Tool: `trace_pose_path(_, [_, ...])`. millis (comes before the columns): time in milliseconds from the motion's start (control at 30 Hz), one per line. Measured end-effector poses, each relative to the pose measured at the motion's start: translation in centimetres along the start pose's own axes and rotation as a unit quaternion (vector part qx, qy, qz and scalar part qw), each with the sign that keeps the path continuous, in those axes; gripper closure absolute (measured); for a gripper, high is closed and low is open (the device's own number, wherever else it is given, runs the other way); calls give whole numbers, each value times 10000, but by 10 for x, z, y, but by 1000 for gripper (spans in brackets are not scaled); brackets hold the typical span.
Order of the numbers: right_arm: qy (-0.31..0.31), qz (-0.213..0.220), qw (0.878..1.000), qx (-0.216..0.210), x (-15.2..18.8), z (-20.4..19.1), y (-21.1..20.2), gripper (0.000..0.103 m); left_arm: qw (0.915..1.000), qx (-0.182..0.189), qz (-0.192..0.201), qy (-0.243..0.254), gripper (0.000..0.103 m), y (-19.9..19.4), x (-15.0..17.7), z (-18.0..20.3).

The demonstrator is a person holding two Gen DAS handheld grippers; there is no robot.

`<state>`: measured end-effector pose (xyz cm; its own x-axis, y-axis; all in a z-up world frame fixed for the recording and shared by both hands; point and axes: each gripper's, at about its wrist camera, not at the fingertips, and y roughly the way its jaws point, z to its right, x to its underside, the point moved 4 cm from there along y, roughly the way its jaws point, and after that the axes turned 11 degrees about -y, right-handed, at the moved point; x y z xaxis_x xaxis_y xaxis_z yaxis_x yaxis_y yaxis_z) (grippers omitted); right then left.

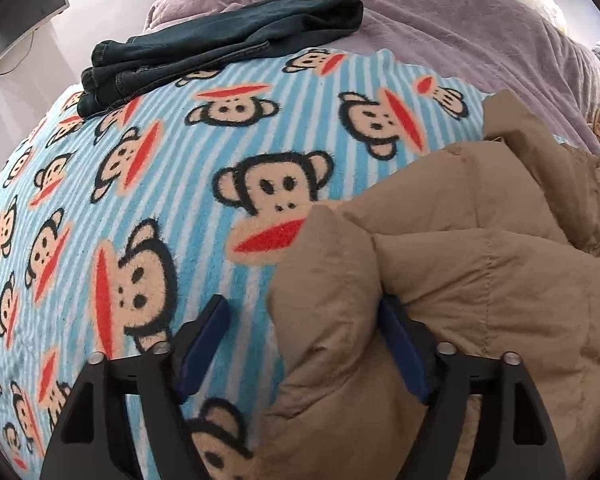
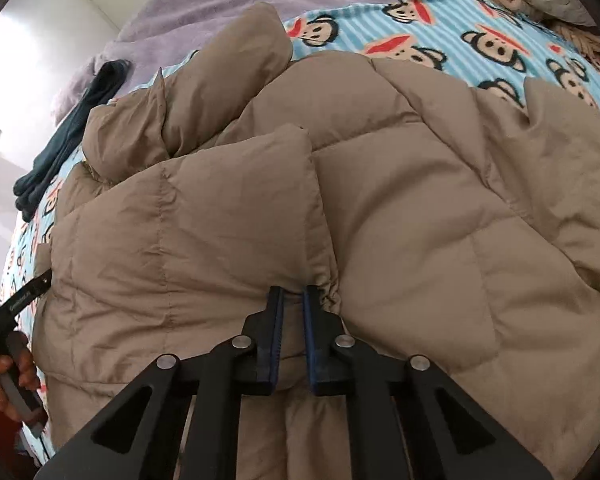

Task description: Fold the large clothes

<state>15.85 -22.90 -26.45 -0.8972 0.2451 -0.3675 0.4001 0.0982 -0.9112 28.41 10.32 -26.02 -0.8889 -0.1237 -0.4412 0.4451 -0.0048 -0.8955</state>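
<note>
We had the right tool (image 2: 293, 292) clamped on the tan puffer jacket (image 2: 340, 200) at a gathered fold, our left tool (image 1: 304, 312) spread apart over its edge. We judged the folding half done: the jacket lay bunched on the monkey blanket (image 1: 140, 160). Beyond the jacket, dark trousers (image 1: 220, 44) sat folded.

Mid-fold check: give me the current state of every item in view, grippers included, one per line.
Tan puffer jacket: spread on the monkey blanket, partly folded, one panel lying over its body.
Right gripper: shut, pinching a gathered jacket edge.
Left gripper: open, straddling the jacket's edge, pads not pressing.
Dark jeans: folded, lying at the blanket's far edge.
Monkey blanket: spread flat.
Purple blanket: rumpled, beyond the monkey blanket.
</note>
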Motion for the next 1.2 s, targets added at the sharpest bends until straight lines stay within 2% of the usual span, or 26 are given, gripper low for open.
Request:
trace_pose_path(33, [-9, -4, 10000, 31, -1, -1, 2, 94, 10000, -7, -2, -13, 15, 1, -1, -2])
trace_pose_path(167, [-134, -42, 9997, 202, -3, -8, -1, 94, 9997, -44, -144, -172, 14, -11, -7, -13])
trace_pose_path(267, [-82, -70, 9992, 388, -1, -6, -14, 94, 9995, -2, 72, -312, 14, -48, -7, -27])
trace_pose_path(367, [-72, -86, 9987, 492, 5, -3, -26, 94, 9995, 60, 178, -272, 14, -75, 8, -42])
trace_pose_path(433, [-88, -121, 9981, 597, 12, -2, -28, 89, 9997, 32, 129, -219, 14, -84, 27, -53])
trace_pose_path(500, [-128, -117, 9976, 667, 15, -3, -28, 89, 9999, -30, -51, -109, 14, -79, 45, -57])
trace_pose_path(600, [-150, -135, 9972, 726, 18, -4, -31, 87, 9990, -343, -256, 93, 14, -54, 65, -59])
trace_pose_path(733, [-196, -193, 9951, 945, 21, -4, -40, 83, 9978, -314, -456, -358, 14, -48, 62, -66])
trace_pose_path(833, [-249, -162, 9945, 1004, 26, -6, -58, 76, 9984, -326, -361, -279, 14, -64, 61, -67])
trace_pose_path(967, [122, -228, 9960, 851, 50, -4, -91, 61, 9992, -73, -331, -209, 14, -92, 64, -68])
trace_pose_path(1200, [807, -464, 9937, 616, 113, -15, -132, 52, 9964, 497, -638, 273, 14, -129, 89, -36])
